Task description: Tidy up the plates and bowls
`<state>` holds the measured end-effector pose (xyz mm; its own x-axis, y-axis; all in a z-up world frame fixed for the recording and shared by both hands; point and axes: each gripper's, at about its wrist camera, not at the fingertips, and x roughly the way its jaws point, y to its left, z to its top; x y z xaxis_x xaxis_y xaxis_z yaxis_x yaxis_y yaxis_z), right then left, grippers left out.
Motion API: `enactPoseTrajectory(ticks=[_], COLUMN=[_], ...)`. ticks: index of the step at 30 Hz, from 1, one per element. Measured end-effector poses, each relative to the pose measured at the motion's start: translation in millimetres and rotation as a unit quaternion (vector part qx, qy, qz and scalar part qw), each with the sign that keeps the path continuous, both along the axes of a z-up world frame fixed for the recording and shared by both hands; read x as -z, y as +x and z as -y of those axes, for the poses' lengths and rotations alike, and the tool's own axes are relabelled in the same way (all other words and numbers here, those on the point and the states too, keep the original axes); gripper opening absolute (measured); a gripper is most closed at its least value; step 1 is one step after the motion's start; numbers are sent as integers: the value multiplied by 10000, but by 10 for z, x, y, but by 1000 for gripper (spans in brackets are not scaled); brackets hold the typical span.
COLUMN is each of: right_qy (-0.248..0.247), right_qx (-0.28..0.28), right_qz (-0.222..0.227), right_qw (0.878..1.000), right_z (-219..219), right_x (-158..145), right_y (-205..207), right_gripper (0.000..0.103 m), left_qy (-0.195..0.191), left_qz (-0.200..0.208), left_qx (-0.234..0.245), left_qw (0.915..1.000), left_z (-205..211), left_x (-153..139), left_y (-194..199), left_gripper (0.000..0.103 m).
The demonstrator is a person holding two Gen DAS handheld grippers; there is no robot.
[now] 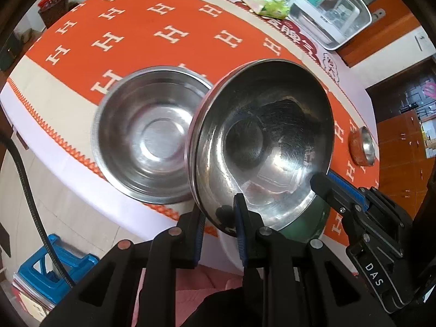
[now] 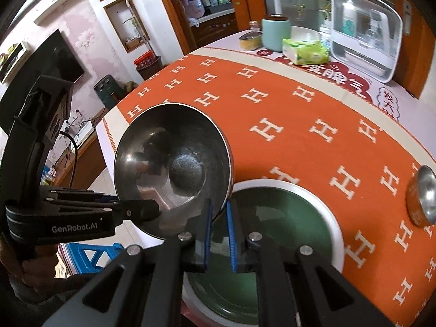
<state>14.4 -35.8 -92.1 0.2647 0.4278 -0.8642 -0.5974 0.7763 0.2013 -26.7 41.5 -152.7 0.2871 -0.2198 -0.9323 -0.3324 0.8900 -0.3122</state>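
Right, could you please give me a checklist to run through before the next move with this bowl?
1. Grip of left claw on the rim of the held bowl: ok, shut on it.
2. Grip of right claw on the same rim: ok, shut on it.
3. Held bowl level: not ok, it tilts steeply.
4. Held bowl empty: ok.
5. The second steel bowl beside it empty, should stacking come next: ok.
6. Gap between held bowl and the green plate beneath: cannot tell.
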Motion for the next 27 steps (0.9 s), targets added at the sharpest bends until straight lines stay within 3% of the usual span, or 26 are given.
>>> enactPoseTrajectory(ticks=[15, 27], right_qy=[-367, -555], right_qx=[-27, 229], right_qz=[-228, -497], right_qw=[9991, 9970], right_z=[-667, -895], right_x=[266, 477], right_y=[106, 167], right_gripper=[14, 15], left_qy=[-33, 169], left_qz=[-588, -1017], left_qx=[300, 877], left_qw=[9978, 9908], left_z=[-573, -756], left_x=[264, 441], left_y=[238, 485], left_gripper=[21, 31])
